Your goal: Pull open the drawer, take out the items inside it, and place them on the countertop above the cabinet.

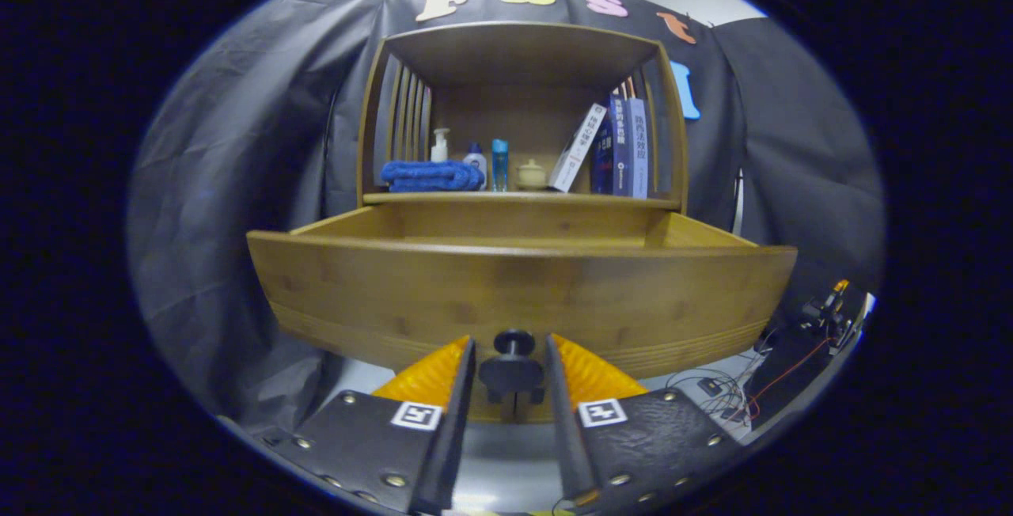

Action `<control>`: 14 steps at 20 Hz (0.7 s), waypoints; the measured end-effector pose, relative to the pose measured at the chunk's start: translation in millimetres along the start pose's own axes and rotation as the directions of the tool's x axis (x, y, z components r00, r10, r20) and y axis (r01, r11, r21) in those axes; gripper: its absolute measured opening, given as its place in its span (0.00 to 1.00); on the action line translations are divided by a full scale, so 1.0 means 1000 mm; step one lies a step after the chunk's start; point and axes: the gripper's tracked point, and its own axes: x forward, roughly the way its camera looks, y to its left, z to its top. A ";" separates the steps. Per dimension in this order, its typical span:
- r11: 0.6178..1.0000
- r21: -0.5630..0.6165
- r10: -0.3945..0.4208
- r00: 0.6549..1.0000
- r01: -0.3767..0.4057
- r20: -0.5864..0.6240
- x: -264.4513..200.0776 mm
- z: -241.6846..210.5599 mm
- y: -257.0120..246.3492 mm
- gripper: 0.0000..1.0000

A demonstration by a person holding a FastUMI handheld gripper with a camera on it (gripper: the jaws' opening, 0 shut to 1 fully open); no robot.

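Note:
The wooden cabinet's drawer (522,294) stands pulled out toward me, its front panel wide across the view. Its black round knob (513,366) sits between my fingertips, and my gripper (512,342) is shut on it, one finger pressing each side. The drawer's front panel hides its inside, so I cannot see any items in it. Above the drawer runs the countertop (506,197), the floor of an open wooden shelf compartment.
On the countertop lie a folded blue towel (431,176), a white pump bottle (440,146), two small bottles (499,164), a little beige jar (531,176) and leaning books (621,148). Cables and electronics (823,318) sit low on the right.

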 end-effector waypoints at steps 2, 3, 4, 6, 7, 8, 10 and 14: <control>0.998 -0.054 -0.012 0.998 0.016 0.069 -0.010 0.031 0.001 0.76; 0.996 -0.085 -0.020 0.996 0.028 0.087 -0.013 0.044 0.001 0.86; 0.994 -0.103 -0.015 0.995 0.025 0.098 -0.015 0.051 0.005 0.96; 0.995 -0.102 -0.009 0.996 0.018 0.092 -0.017 0.059 0.010 0.96; 0.997 -0.083 0.000 0.996 0.007 0.087 -0.019 0.062 0.014 0.96; 0.998 -0.059 0.014 0.996 -0.009 0.085 -0.019 0.064 0.020 0.96; 0.999 -0.043 0.015 0.997 -0.012 0.070 -0.018 0.065 0.022 0.95; 0.998 -0.062 -0.017 0.996 0.022 0.084 -0.015 0.082 0.017 0.95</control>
